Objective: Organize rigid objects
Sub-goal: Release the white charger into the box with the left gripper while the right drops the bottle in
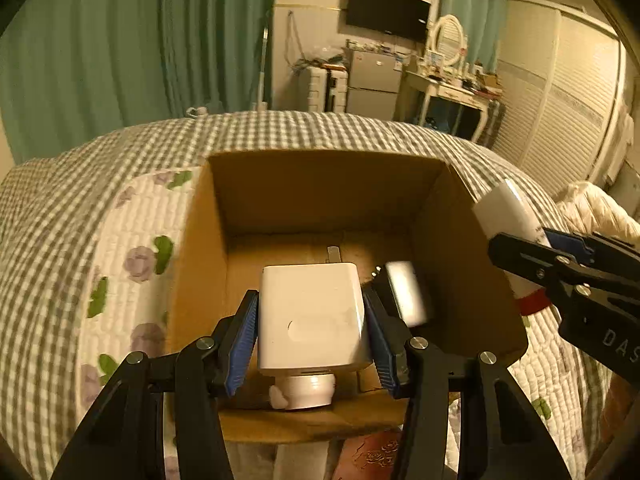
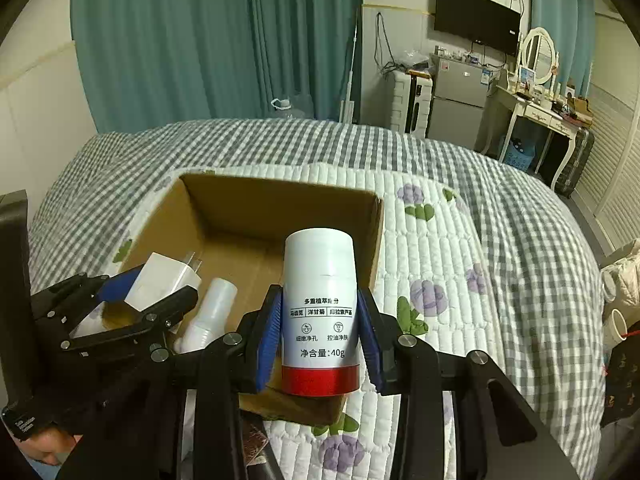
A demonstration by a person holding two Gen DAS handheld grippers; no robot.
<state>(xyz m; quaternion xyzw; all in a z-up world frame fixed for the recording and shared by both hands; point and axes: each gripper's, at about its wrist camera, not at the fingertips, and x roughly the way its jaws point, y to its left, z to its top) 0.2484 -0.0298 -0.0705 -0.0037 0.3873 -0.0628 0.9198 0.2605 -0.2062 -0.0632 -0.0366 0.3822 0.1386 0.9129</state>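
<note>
An open cardboard box [image 1: 320, 184] stands on the bed; it also shows in the right wrist view [image 2: 280, 204]. My left gripper [image 1: 312, 320] is shut on a white plug charger [image 1: 310, 312] and holds it inside the box, above a small white bottle [image 1: 306, 394]. The charger [image 2: 160, 284] and the bottle [image 2: 210, 312] also show in the right wrist view. My right gripper [image 2: 318, 332] is shut on a white tube with a red base [image 2: 318, 312], held upright over the box's right wall. The tube shows at the right in the left wrist view [image 1: 508, 208].
A dark and white object [image 1: 406, 296] lies in the box's right part. The box sits on a white floral quilt [image 2: 440, 248] over a grey checked cover [image 2: 280, 140]. A fridge [image 2: 460, 92] and dressing table [image 2: 540, 112] stand beyond the bed.
</note>
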